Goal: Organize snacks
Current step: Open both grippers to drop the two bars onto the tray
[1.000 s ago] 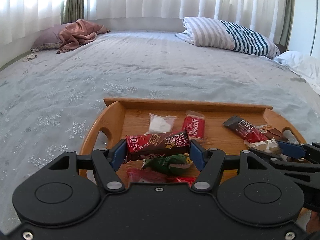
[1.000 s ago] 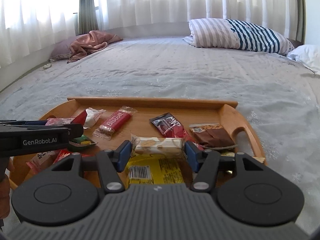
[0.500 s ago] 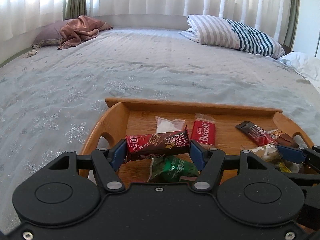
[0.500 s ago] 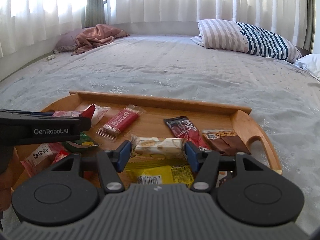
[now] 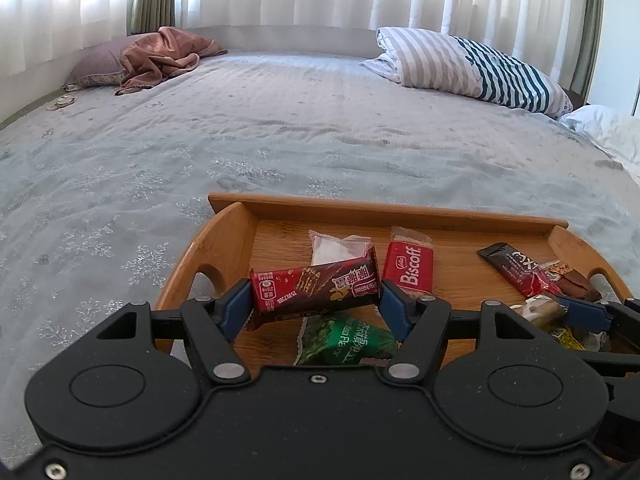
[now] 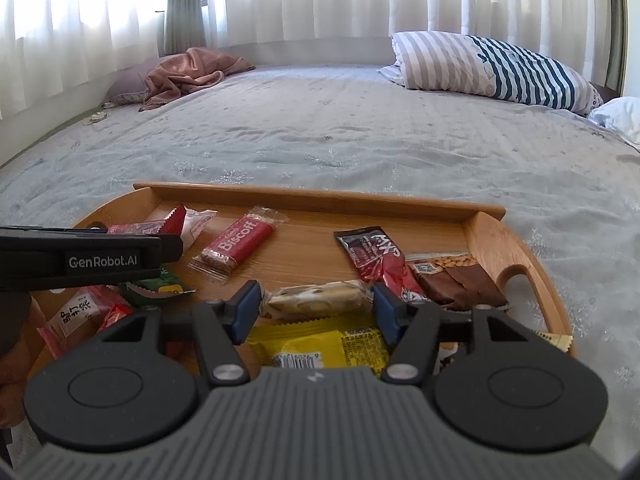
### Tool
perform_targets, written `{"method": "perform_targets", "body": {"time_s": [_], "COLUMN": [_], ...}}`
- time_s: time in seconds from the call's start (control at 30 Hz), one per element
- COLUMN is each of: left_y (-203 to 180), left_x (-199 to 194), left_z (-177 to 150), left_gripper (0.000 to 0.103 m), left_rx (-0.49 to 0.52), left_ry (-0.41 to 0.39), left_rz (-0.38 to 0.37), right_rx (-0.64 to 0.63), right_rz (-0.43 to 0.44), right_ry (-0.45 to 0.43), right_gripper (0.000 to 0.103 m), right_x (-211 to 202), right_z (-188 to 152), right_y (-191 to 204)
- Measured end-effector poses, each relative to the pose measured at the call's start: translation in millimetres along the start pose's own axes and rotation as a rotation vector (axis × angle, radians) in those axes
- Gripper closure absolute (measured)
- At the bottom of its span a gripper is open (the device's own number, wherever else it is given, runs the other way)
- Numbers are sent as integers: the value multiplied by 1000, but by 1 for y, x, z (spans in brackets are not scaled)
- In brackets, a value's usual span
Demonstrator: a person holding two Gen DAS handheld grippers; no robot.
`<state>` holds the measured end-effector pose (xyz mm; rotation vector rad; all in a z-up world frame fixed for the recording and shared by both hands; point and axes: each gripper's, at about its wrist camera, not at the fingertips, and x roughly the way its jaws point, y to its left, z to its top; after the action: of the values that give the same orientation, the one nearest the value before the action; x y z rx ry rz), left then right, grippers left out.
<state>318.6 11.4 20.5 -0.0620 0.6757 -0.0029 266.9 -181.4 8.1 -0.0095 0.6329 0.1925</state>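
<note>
Two bars were already gripped, one per gripper, each lying crosswise with its long axis spanning the gap from pad to pad. The red-and-brown wafer bar [image 5: 316, 290] sat in the left gripper [image 5: 316, 304], whose jaws were closed onto its two ends, held in the lower middle of the left wrist view above the near left part of the wooden tray [image 5: 384, 210], tilted slightly up to the right. The pale nougat bar [image 6: 318, 295] was pinched end to end by the right gripper [image 6: 316, 312], low at centre frame in the right wrist view, over a yellow packet [image 6: 320, 346]. Loose on the tray floor lay the Biscoff biscuit [image 5: 410, 266] towards the far wall, a green packet [image 5: 346, 340] just under the left bar, and a dark MIX sachet [image 6: 374, 256] to the right. The tray rested on the bed [image 5: 280, 132]. By my reading, each bar would be set down along the same left-to-right line, the left gripper nearer the tray's left handle
</note>
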Motion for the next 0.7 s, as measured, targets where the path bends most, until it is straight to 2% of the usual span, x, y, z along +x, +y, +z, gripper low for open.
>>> {"method": "perform_targets", "body": {"time_s": [0.13,0.2,0.3,0.5,0.7], "left_y": [-3,-4,-5,-7,-4], "left_x": [-5,-9,-19,-44,-72], "left_z": [1,1,2,-3,-14], "left_gripper": [31,22,15,6,4], "left_rx": [11,17,26,56,56], "left_ry": [-8,-16,-34,-60,-81], "left_rz": [4,-1,1,-2,-4], "right_rx": [6,11,20,2,-22], "right_rz": [0,3,12,10,-15], "right_ry": [-6,-11,-28,-73,-103], "right_gripper": [31,27,24,14,12], "right_x": [-2,-6,-15,-41,-68], "right_z": [-1,0,1,0,-9], "right_y": [1,1,0,0,1]}}
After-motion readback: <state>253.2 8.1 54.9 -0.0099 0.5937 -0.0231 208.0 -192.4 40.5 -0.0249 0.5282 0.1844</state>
